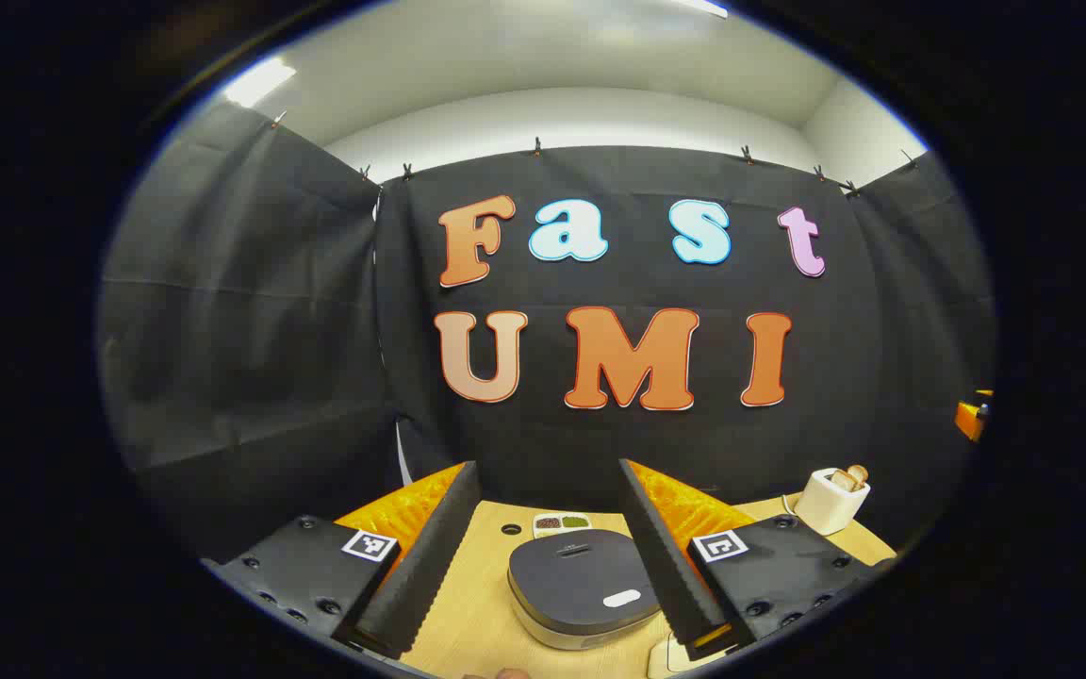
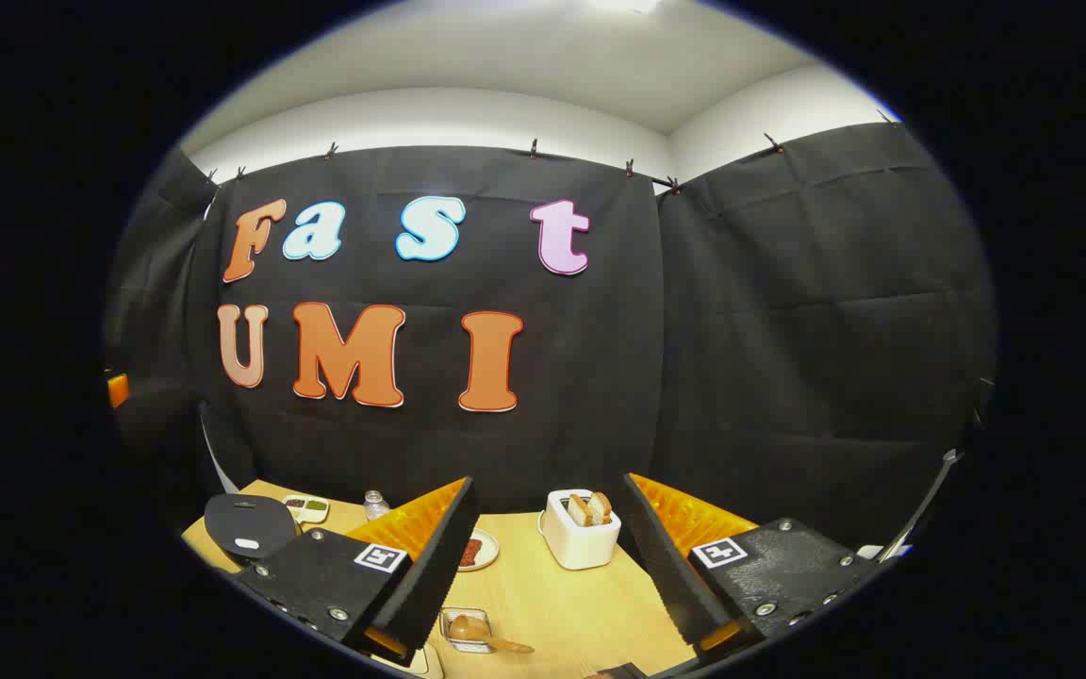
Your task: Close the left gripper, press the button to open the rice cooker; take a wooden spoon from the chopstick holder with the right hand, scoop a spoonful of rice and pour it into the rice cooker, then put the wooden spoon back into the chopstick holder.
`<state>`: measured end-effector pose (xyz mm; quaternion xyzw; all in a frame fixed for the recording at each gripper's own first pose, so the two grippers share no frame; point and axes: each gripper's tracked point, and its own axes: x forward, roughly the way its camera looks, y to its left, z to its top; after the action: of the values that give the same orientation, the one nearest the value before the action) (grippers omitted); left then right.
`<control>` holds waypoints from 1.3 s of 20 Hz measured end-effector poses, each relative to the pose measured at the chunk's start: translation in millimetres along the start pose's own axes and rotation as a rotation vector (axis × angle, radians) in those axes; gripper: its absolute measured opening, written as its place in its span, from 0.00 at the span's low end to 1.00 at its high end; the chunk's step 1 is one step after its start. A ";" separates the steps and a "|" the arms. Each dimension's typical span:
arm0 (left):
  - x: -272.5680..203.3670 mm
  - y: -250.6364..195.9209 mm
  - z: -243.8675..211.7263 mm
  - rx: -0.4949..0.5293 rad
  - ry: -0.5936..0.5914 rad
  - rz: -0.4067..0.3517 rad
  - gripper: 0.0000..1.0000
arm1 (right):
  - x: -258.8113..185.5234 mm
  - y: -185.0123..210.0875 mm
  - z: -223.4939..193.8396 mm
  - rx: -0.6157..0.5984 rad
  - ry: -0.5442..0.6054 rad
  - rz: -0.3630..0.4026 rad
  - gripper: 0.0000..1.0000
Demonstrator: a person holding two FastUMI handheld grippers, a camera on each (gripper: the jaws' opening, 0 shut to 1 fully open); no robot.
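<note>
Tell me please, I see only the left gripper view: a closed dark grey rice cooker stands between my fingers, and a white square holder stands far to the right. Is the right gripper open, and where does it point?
Observer: In the right gripper view the right gripper is open and holds nothing. The white square holder with wooden utensils stands between its fingers, farther off.
Operator: Is there something on the table that I miss?
Observer: Yes. A small clear box sits on the pale wooden table close under that gripper, beside one finger. What looks like a wooden spoon lies in it. I cannot tell what else is in it.
</note>
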<state>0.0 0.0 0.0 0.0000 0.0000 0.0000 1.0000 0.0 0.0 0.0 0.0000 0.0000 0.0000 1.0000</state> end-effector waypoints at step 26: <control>16.6 -23.2 -19.6 -0.001 0.050 -0.056 0.89 | 7.1 -4.1 -4.8 -0.001 0.026 -0.013 0.94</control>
<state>16.6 -23.2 -19.6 -0.0006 0.0249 -0.0279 0.9993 7.1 -4.1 -4.8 -0.0007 0.0130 -0.0063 0.9999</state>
